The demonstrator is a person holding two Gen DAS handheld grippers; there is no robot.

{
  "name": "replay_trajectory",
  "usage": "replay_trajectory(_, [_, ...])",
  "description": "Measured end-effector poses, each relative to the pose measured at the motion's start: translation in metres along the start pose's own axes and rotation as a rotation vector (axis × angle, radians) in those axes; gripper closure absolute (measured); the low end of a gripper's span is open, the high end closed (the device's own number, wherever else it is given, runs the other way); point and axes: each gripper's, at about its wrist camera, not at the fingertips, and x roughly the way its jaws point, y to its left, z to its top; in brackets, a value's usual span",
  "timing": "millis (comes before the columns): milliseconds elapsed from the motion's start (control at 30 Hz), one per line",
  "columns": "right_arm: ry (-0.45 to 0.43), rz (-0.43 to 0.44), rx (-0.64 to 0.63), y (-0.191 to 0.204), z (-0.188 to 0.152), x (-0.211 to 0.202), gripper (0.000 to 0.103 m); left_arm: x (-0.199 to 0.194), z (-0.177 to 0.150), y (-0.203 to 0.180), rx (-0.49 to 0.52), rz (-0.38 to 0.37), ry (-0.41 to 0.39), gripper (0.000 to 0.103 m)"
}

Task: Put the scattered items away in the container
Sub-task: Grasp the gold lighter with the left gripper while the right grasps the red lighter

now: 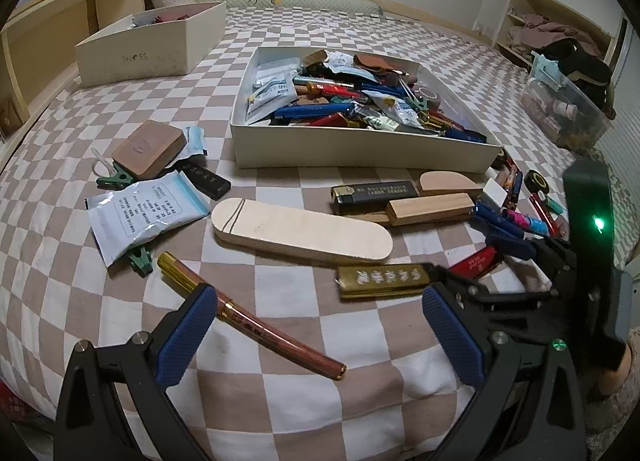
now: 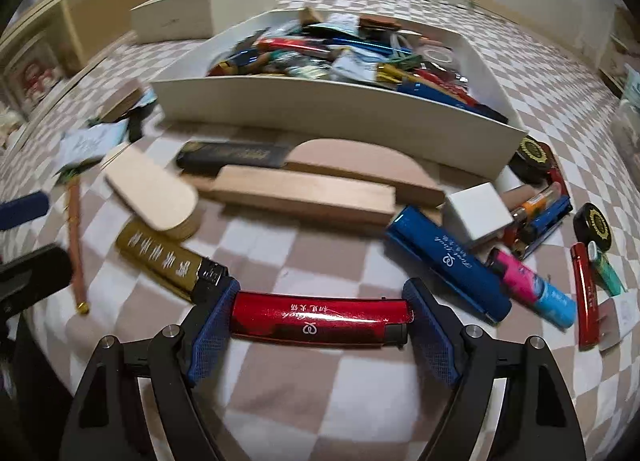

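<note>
A red lighter is clamped lengthwise between the right gripper fingers, while the left gripper is held wide above a copper pen.

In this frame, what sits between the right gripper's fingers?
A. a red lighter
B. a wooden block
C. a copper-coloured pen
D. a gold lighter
A: in the right wrist view the red lighter lies crosswise between the right gripper, both blue pads at its ends.
</note>
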Motion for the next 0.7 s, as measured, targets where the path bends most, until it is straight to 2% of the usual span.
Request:
replay_trajectory(467, [-0.024, 0.025, 0.069, -0.024, -0.023, -0.019, 0.02, 0.03, 0.004, -0.037, 0.065, -0.018, 0.045, 0.0])
replay_trajectory(700, [-0.03, 0.019, 0.098, -0.036, -0.032, -0.024, 0.02, 0.052, 0.003, -0.042, 0.054, 0.01, 0.079, 0.0])
